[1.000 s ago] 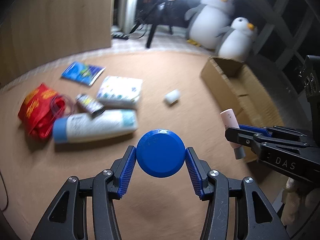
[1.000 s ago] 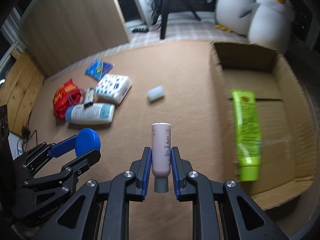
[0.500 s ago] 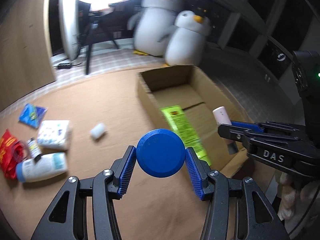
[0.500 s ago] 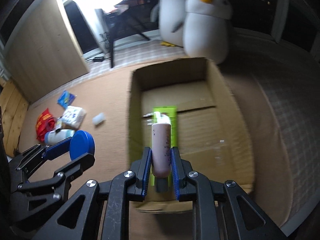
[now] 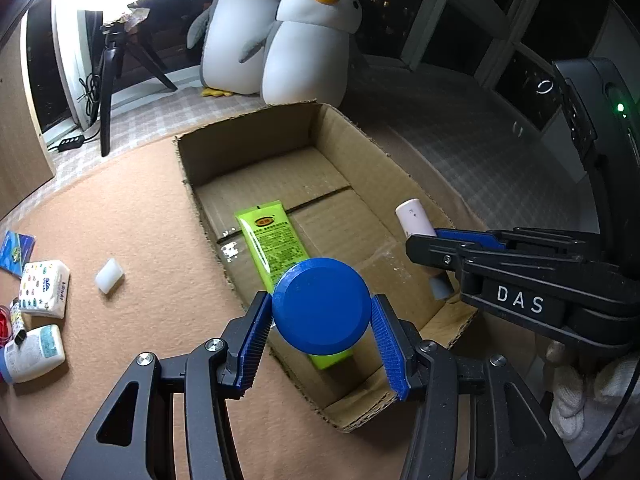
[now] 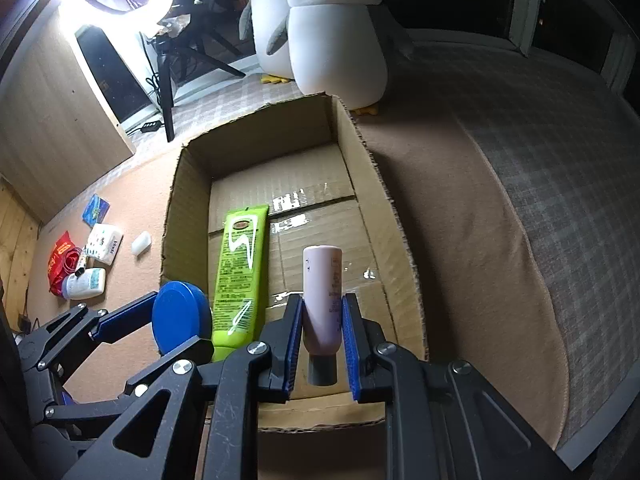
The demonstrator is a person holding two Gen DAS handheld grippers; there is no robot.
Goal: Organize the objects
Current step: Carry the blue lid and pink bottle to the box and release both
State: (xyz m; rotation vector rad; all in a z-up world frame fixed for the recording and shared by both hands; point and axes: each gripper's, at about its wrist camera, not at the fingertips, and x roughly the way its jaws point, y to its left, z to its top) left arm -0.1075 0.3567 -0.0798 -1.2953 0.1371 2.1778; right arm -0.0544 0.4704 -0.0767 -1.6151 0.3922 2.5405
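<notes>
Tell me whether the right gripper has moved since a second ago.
Yes. The right gripper, shut on the pink bottle, has swung from above the brown mat to over the near end of the cardboard box, right of the green tube.

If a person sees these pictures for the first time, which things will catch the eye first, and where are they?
First, the round blue lid clamped in the left tool, low in the middle of the left wrist view, above the near end of the open cardboard box. Beside it, the right tool grips a pale pink tube, cap down, over the box. Inside lies a bright green tube, and two plush penguins stand behind.
</notes>
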